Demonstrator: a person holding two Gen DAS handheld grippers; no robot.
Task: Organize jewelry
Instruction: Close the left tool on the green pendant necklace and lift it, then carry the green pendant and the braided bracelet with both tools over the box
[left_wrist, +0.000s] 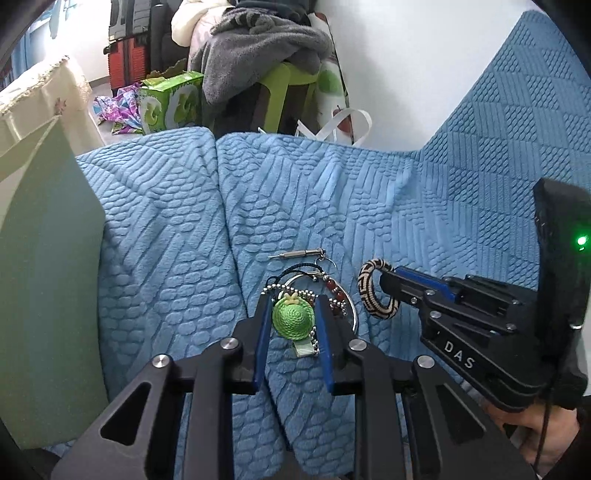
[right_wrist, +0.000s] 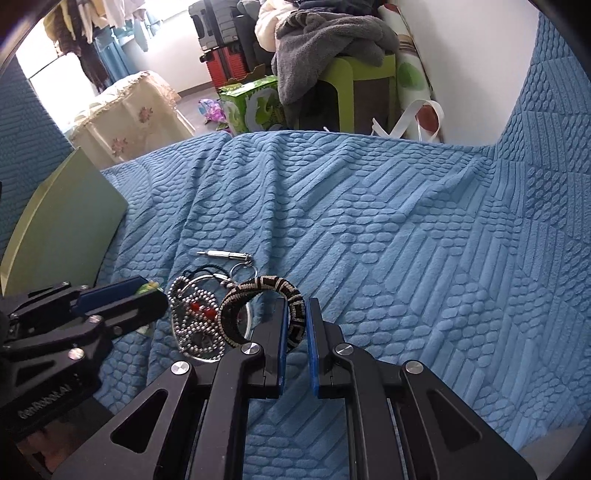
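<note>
A small pile of jewelry lies on the blue quilted cover (left_wrist: 332, 206). My left gripper (left_wrist: 293, 301) points down at the pile, its blue pads (left_wrist: 263, 332) pressed on either side of a green woven hat-shaped clip (left_wrist: 293, 317). Behind the clip lie a silver bead chain (left_wrist: 338, 304), red beads (left_wrist: 334, 288) and a thin silver hoop (left_wrist: 355, 314). My right gripper (right_wrist: 297, 301) is shut on a black-and-beige woven bangle (right_wrist: 266, 286). In the left wrist view this gripper (left_wrist: 386, 275) comes in from the right, holding the bangle (left_wrist: 369, 295) upright. The right wrist view shows the left gripper (right_wrist: 159, 295) from the side.
A small metal screwdriver on a key ring (left_wrist: 295, 254) lies just beyond the pile. A pale green box wall (left_wrist: 48, 277) stands at the left. The cover rises up the backrest (left_wrist: 517, 110) at the right. Clutter and a green stool (left_wrist: 284, 92) sit past the far edge.
</note>
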